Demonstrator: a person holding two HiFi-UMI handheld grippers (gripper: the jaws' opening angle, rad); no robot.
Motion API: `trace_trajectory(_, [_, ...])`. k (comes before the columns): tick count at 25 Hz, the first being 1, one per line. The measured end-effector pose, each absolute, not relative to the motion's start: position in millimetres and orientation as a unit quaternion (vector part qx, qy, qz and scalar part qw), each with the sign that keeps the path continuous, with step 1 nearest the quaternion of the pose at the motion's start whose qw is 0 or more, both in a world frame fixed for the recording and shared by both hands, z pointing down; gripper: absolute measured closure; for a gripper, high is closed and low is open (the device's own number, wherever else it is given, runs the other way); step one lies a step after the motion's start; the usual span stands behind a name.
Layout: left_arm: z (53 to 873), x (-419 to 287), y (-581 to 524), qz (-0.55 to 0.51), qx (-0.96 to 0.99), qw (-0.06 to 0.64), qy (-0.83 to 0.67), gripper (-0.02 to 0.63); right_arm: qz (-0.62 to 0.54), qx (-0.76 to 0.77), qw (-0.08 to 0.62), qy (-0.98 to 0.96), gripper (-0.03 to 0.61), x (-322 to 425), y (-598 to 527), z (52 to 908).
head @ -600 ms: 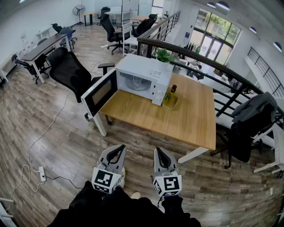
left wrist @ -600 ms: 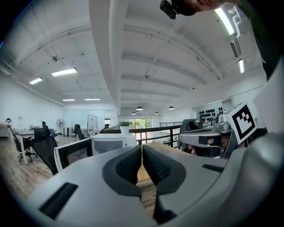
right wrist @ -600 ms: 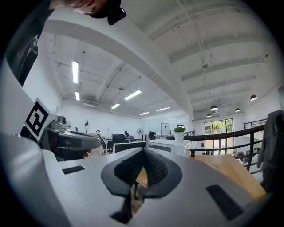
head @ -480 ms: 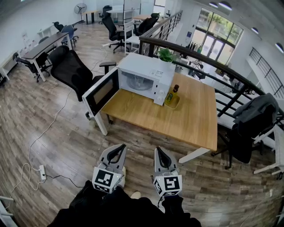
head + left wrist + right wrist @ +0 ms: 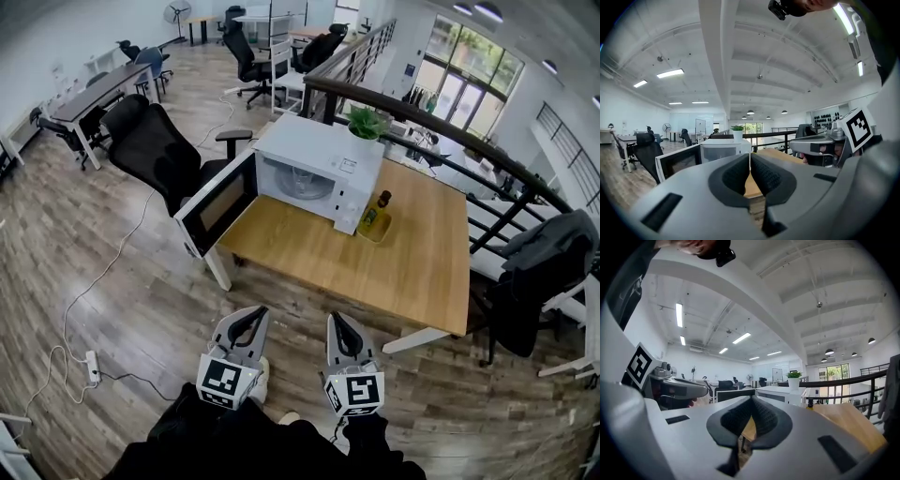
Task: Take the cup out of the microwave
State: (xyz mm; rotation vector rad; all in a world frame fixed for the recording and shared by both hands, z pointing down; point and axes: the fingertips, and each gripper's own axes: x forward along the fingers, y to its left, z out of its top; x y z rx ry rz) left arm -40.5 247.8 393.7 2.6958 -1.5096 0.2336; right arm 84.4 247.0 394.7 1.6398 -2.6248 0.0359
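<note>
A white microwave [image 5: 319,173] stands on the far left corner of a wooden table [image 5: 412,272], its door [image 5: 217,202] swung wide open to the left. The cavity shows only a pale round shape; I cannot make out a cup. Both grippers hang low in front of the person, well short of the table. My left gripper [image 5: 251,316] is shut with nothing between its jaws, and so is my right gripper [image 5: 336,319]. In the left gripper view the left gripper [image 5: 750,161] points at the microwave [image 5: 724,150]. The right gripper [image 5: 751,404] faces the microwave [image 5: 780,393] too.
A dark bottle [image 5: 378,211] on a small dish stands right of the microwave, a potted plant [image 5: 367,122] behind it. A black office chair [image 5: 150,145] is by the open door. A power strip [image 5: 90,366] and cable lie on the floor. A railing [image 5: 450,131] runs behind the table.
The microwave and table sit a little lower and further right in the head view. Both grippers keep the same place and stay shut.
</note>
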Motion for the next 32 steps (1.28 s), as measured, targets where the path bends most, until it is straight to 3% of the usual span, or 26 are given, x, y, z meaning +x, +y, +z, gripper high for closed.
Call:
trace_trajectory(20, [389.2,-85.3,41.1,0.077,0.902,0.005,-0.426,0.584,0.017,0.595,0.016,-0.803,0.563,41.1,64.3,390.6])
trace_trajectory(32, [413.5,-67.6,-54.4,0.093,0.909,0.02,-0.405,0.584,0.038,0.606,0.033,-0.794,0.563,55.3,-22.2,419.4])
